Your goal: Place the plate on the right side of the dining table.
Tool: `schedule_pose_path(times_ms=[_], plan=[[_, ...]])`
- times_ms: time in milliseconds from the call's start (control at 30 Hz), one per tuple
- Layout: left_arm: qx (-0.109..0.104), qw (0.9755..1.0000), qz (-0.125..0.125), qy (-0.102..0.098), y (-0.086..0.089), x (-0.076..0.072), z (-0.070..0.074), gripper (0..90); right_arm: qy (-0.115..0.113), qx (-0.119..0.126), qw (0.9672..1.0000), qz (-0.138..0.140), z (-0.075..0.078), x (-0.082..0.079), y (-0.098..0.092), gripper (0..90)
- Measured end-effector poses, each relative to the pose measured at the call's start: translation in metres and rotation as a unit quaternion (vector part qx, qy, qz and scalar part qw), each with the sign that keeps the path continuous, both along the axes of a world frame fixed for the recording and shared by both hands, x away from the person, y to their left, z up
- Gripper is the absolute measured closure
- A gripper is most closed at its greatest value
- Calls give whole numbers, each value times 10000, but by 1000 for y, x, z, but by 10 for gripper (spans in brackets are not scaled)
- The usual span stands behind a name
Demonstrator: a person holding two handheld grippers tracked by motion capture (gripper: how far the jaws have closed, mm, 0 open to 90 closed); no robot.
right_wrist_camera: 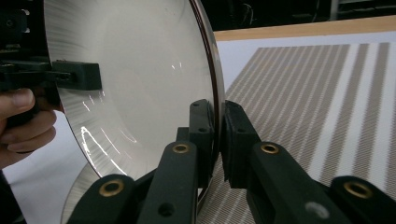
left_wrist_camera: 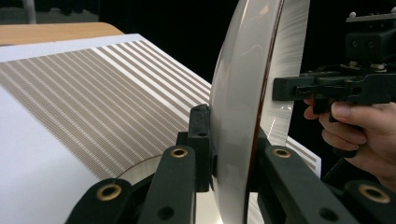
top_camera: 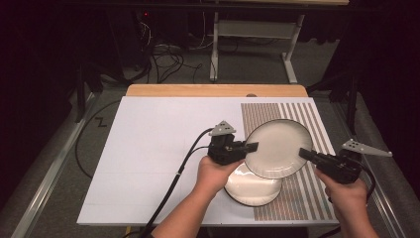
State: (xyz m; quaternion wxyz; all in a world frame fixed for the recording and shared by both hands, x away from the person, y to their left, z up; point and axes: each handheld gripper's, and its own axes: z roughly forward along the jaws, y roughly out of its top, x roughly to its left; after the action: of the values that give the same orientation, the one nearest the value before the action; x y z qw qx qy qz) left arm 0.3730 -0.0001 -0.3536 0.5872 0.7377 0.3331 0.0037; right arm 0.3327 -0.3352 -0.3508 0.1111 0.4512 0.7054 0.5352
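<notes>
Currently, item by item from left to right: my left gripper [top_camera: 252, 147] is clamped on the left rim of the upper plate [top_camera: 280, 146], one jaw on each face of the rim, as the left gripper view shows. That plate, pale with a dark edge, hangs in the air between my two hands, above the striped mat [top_camera: 317, 198]. Under it and nearer to me, the lower plate [top_camera: 250, 188] lies flat on the table [top_camera: 158, 158], partly on the white sheet and partly on the mat, untouched. My right gripper [top_camera: 303, 152] pinches the plate's right rim, jaws nearly together on the thin edge. By my reckoning the lift is done: the top plate is off the one below. Carrying it and setting it down is left.
</notes>
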Motion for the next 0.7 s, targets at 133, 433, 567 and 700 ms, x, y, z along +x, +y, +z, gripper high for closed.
schedule_pose_path(times_ms=[133, 433, 567, 700], plan=[[80, 9999, -86, 48, -19, 11, -3, 795, 43, -16, 9998, -169, -3, 1, -17, 860], [248, 9994, -201, 141, -59, 34, -6, 779, 83, -39, 9985, -532, -7, 8, -50, 863], [313, 9991, -221, 169, -73, 44, -8, 771, 116, -27, 9976, -687, -9, 11, -61, 863], [378, 9989, -208, 206, -84, 52, -9, 758, 125, -38, 9967, -798, -10, 14, -69, 865]])
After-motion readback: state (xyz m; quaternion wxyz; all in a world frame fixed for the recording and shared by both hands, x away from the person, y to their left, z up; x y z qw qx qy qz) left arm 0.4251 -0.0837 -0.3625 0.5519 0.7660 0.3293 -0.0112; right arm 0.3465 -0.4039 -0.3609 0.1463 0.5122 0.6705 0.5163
